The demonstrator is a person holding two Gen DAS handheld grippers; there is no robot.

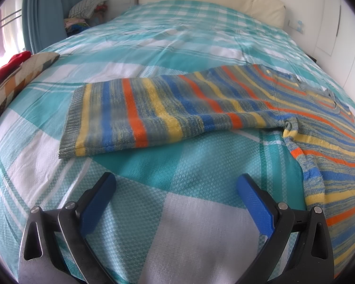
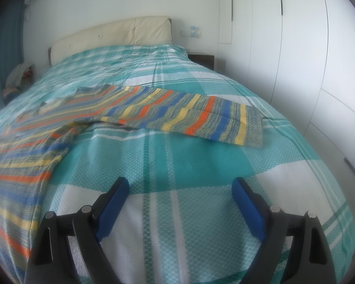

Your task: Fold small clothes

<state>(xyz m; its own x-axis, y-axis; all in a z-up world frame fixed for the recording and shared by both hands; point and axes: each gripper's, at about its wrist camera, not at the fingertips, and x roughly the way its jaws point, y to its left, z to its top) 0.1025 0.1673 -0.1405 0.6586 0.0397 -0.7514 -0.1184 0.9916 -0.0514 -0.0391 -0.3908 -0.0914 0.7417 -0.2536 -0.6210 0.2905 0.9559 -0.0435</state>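
Observation:
A striped knit sweater [image 1: 201, 108] in blue, orange, yellow and grey lies flat on the bed. In the left wrist view one sleeve stretches left, its cuff [image 1: 71, 123] ahead of my left gripper [image 1: 176, 177], which is open and empty above the bedspread. The body runs off to the right. In the right wrist view the sweater [image 2: 153, 108] shows its other sleeve stretched right, with its cuff [image 2: 254, 127] ahead of my right gripper [image 2: 181, 182], also open and empty. The body hangs toward the near left edge.
A teal and white checked bedspread [image 1: 177, 47] covers the bed, with a cream headboard [image 2: 111, 35] at the far end. Cushions and red cloth [image 1: 16, 71] lie at the left edge. White wardrobe doors [image 2: 295, 59] stand on the right, a dark nightstand [image 2: 202, 60] beside the bed.

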